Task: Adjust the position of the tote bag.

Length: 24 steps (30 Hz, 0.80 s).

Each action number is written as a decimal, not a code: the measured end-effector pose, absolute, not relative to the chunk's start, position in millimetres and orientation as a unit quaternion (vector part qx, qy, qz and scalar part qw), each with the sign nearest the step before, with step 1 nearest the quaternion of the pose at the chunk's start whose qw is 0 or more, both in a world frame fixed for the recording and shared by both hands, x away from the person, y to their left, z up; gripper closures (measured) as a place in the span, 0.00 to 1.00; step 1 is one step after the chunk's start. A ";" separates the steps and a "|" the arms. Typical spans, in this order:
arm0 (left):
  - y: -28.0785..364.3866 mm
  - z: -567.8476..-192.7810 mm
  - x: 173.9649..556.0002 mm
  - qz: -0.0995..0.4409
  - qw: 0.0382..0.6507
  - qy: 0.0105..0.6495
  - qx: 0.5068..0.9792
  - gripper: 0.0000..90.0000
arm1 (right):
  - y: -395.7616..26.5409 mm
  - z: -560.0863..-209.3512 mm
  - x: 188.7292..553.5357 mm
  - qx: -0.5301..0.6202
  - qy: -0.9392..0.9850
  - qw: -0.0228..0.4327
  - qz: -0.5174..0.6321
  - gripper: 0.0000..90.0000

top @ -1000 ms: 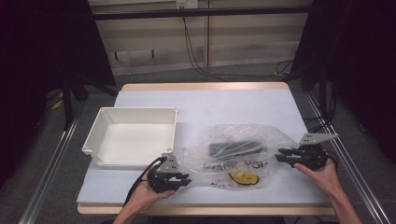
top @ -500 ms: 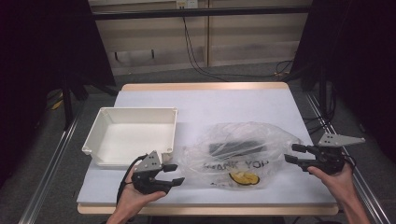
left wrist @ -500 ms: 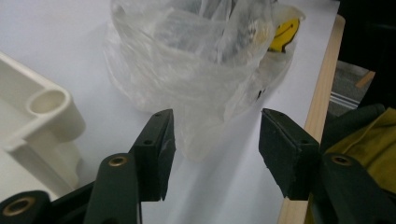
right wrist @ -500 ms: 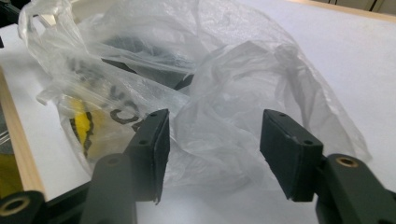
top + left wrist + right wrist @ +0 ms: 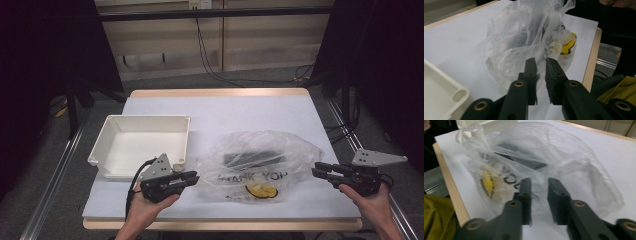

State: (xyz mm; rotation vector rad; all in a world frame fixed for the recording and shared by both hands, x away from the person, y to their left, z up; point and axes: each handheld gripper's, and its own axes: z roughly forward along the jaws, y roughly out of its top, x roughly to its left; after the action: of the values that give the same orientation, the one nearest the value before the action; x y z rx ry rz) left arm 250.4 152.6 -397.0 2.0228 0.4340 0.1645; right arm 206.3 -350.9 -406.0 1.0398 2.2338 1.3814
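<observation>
A crumpled clear plastic bag (image 5: 260, 162) printed with black letters and a yellow mark lies at the near middle of the white surface (image 5: 250, 112), dark flat items inside it. An open white plastic bin (image 5: 140, 145) sits at its 9 o'clock. The left claw (image 5: 192, 177) and right claw (image 5: 317, 170) flank the bag without touching it — both have just been closing, jaws a narrow gap apart, pinching nothing. The left gripper view shows the bin's rounded rim corner (image 5: 459, 95).

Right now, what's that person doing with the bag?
A person holds a gripper in each hand, one on each side of a clear plastic bag on the table. The left gripper and right gripper both point at the bag but don't touch it. Their jaws have just been closing, a small gap left, nothing between them. Dark things lie inside the bag. A white tray sits to the left.
</observation>
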 end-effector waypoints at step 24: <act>13.0 -401.7 307.1 0.040 0.369 0.092 0.924 1.00 | -274.9 -423.8 284.9 0.318 0.868 0.112 0.365 1.00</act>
State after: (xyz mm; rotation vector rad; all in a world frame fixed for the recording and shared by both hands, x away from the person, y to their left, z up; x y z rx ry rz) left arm 307.1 13.0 -401.7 2.3707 0.2359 0.1033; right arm 284.9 -274.9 -423.8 0.9331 2.5483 1.0715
